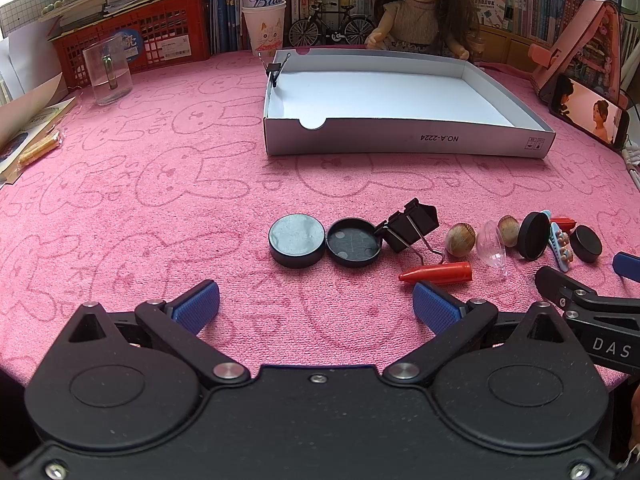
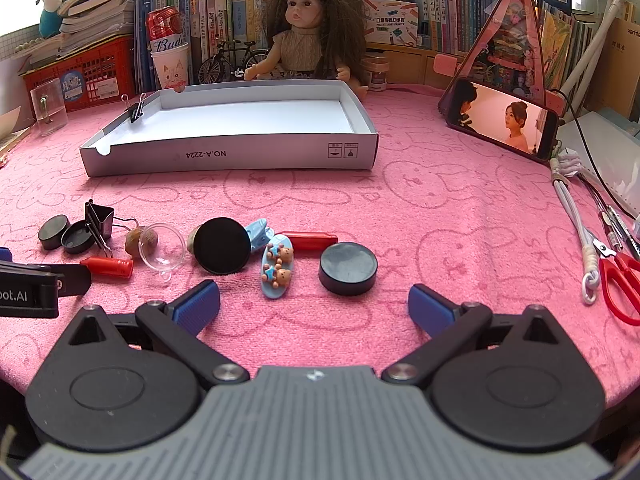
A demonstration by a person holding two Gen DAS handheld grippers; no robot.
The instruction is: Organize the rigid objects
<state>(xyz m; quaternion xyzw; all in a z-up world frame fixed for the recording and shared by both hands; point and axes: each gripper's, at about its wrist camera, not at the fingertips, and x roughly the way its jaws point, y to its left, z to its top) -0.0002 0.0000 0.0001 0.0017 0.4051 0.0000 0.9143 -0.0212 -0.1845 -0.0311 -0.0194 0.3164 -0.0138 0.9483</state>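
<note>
A row of small objects lies on the pink cloth: a black puck (image 1: 297, 240), an open black lid (image 1: 354, 242), a black binder clip (image 1: 412, 224), a red cap (image 1: 438, 273), nuts (image 1: 461, 239) and a clear half-dome (image 1: 492, 243). The right wrist view shows a black disc on edge (image 2: 222, 245), a blue bear hair clip (image 2: 277, 270), a red piece (image 2: 314, 241) and another black puck (image 2: 348, 268). A white cardboard tray (image 1: 400, 140) stands behind, with a small clip (image 1: 275, 70) on its rim. My left gripper (image 1: 316, 304) is open and empty before the puck. My right gripper (image 2: 314, 304) is open and empty before the hair clip.
A doll (image 2: 304, 36), a toy bicycle (image 2: 230, 60), a paper cup with a can (image 2: 170, 60) and a red crate (image 2: 86, 76) line the back. A phone (image 2: 504, 118) leans at right. Red scissors (image 2: 624, 284) and a white cord (image 2: 576, 224) lie at far right. A clear glass (image 1: 107, 70) stands left.
</note>
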